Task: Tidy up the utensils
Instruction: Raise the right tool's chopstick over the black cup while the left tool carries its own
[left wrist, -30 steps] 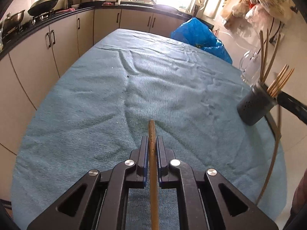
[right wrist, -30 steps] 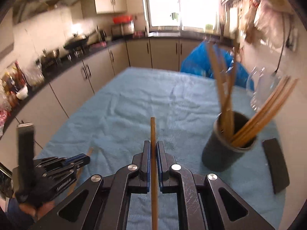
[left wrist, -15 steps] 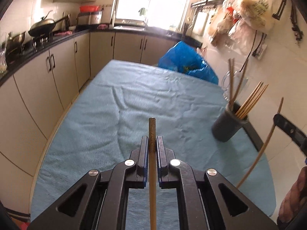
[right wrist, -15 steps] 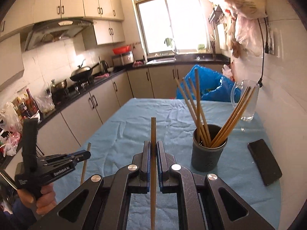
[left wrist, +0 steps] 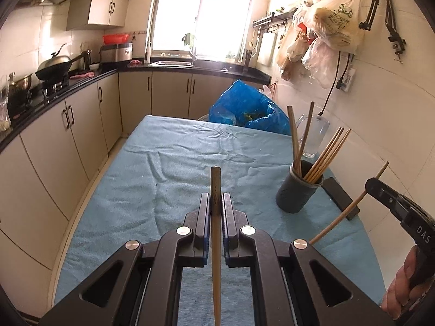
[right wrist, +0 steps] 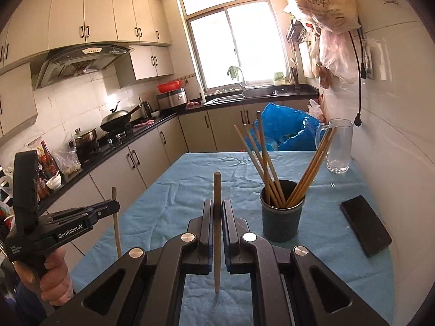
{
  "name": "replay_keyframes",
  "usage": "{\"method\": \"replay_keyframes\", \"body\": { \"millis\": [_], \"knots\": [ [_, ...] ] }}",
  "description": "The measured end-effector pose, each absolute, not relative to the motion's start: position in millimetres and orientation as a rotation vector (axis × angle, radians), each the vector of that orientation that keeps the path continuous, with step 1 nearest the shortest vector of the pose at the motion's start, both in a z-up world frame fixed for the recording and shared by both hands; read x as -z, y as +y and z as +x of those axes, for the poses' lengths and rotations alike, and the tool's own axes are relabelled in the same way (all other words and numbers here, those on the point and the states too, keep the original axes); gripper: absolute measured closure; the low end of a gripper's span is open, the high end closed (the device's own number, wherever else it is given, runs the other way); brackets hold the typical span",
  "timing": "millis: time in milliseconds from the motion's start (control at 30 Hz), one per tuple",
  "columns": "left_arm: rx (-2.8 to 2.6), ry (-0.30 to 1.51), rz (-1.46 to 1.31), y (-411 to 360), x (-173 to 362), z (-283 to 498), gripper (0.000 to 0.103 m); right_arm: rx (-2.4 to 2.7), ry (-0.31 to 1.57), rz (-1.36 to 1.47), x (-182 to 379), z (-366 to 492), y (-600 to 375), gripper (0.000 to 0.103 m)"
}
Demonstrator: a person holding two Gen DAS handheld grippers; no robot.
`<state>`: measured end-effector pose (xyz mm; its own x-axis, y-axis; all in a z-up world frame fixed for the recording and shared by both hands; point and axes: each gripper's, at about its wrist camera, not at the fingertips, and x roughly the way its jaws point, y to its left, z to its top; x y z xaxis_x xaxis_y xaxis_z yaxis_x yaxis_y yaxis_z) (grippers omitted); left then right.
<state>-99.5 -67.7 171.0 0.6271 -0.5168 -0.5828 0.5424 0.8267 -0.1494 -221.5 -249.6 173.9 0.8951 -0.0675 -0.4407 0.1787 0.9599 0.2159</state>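
My left gripper (left wrist: 216, 199) is shut on a wooden chopstick (left wrist: 216, 233) that runs up between its fingers, held above the blue cloth. My right gripper (right wrist: 216, 206) is likewise shut on its own chopstick (right wrist: 216, 233). A dark grey holder cup (left wrist: 297, 191) (right wrist: 282, 217) with several chopsticks standing in it sits on the right of the table, ahead and right of both grippers. In the right wrist view the left gripper (right wrist: 114, 207) shows at lower left with its chopstick (right wrist: 116, 222); in the left wrist view the right gripper (left wrist: 371, 183) shows at the right edge with its chopstick (left wrist: 350, 206).
The table carries a blue cloth (left wrist: 168, 168) (right wrist: 190, 190). A black phone (right wrist: 365, 225) lies right of the cup, a glass jug (right wrist: 338, 146) behind it, a blue plastic bag (left wrist: 247, 110) at the far end. Kitchen cabinets (left wrist: 54, 141) run along the left.
Both grippers have risen and tilted up with their chopsticks, so more of the kitchen shows. The cup now sits farther ahead and lower in both views.
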Motion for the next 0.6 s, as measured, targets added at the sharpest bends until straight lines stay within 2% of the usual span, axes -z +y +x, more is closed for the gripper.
{"method": "replay_keyframes", "body": {
  "millis": [600],
  "knots": [
    [0.598, 0.568, 0.088, -85, -192, -120, 0.096, 0.143, 0.407, 0.292, -177, -245, -261, 0.096]
  ]
}}
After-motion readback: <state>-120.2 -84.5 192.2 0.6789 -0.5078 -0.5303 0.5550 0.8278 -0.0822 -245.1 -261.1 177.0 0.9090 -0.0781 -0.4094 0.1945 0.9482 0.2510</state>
